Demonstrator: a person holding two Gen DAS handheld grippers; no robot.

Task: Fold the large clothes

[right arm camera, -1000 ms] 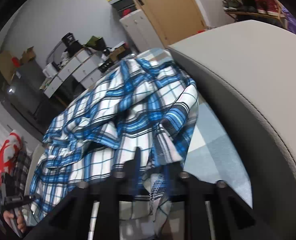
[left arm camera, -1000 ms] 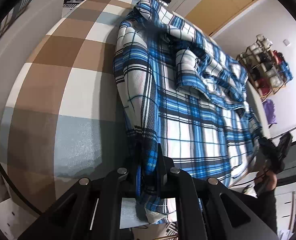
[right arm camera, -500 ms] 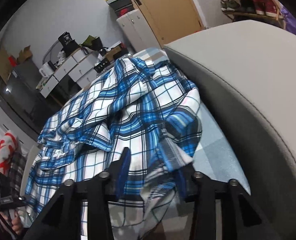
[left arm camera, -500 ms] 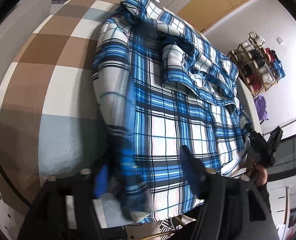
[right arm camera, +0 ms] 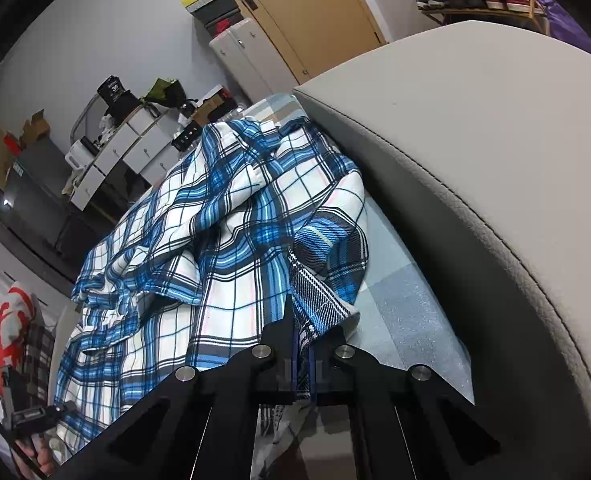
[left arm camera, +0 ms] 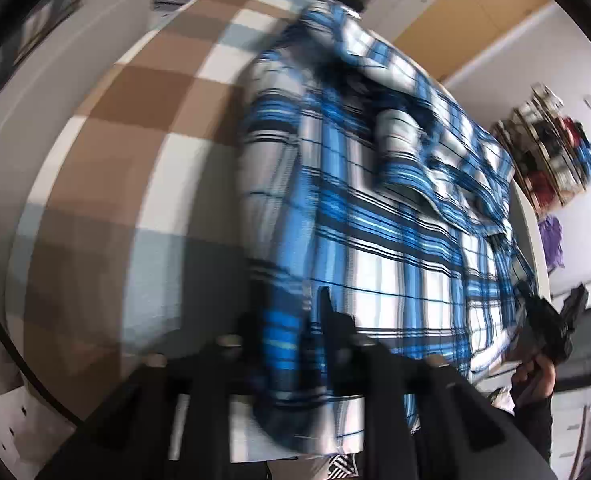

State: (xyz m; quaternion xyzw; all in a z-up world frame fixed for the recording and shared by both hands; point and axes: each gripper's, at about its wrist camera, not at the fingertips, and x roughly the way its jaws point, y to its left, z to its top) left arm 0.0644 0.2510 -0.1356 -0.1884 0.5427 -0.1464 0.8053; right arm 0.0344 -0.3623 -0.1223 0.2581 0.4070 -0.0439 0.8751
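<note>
plaid shirt (right arm camera: 231, 240): left view adds brown-checked cover (left arm camera: 135, 128), right view grey headboard (right arm camera: 495, 160).

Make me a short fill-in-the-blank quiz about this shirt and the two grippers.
1. The plaid shirt is white, black and ____.
2. The right gripper is shut on the shirt's ____.
3. The shirt lies on a ____ bedspread.
4. The left gripper is closing with ____ between its fingers.

Missing words: blue; edge; checked; shirt fabric

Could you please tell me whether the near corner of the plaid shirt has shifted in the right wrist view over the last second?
Yes. The shirt's corner spread toward the grey cushion and is now pinched in the right hand-held gripper.
</note>
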